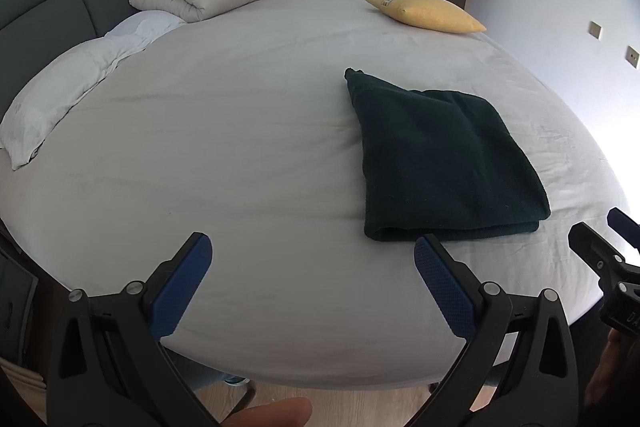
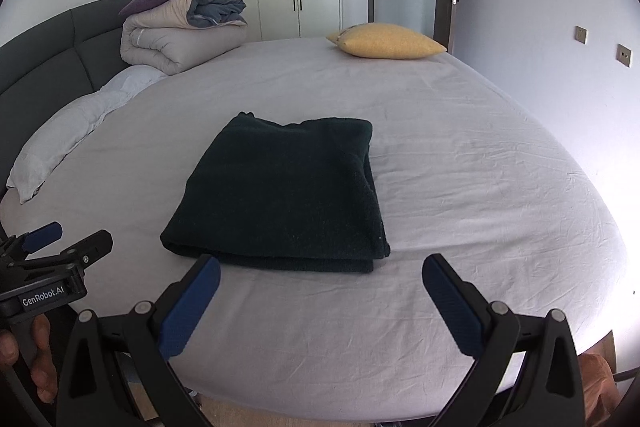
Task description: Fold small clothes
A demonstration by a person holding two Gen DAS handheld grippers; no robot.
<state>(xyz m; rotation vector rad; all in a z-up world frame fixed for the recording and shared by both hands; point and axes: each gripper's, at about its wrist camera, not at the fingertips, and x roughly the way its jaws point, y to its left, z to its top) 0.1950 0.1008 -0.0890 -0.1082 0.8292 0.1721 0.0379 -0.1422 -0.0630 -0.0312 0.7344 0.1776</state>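
Already our dark green fleece garment [image 2: 280, 195] lies folded into a thick rectangle on the pale grey bedsheet [image 2: 460, 187], toward the near side of the bed, with its doubled fold edge facing us. Our left gripper [image 1: 313, 281] and right gripper [image 2: 321, 301] both hover just short of that edge, jaws spread wide and holding nothing.

Should we fold again, we judge the bulky layers could slide apart, or a finger could pinch the sheet along with the fleece and drag it into wrinkles. One far corner pokes out and may spoil the shape.

Room is generous: bare sheet surrounds the garment, with the yellow cushion [image 2: 386, 46], rolled beige duvet [image 2: 176, 47] and white pillow [image 2: 68, 143] well apart. Behind us the mattress edge drops away.
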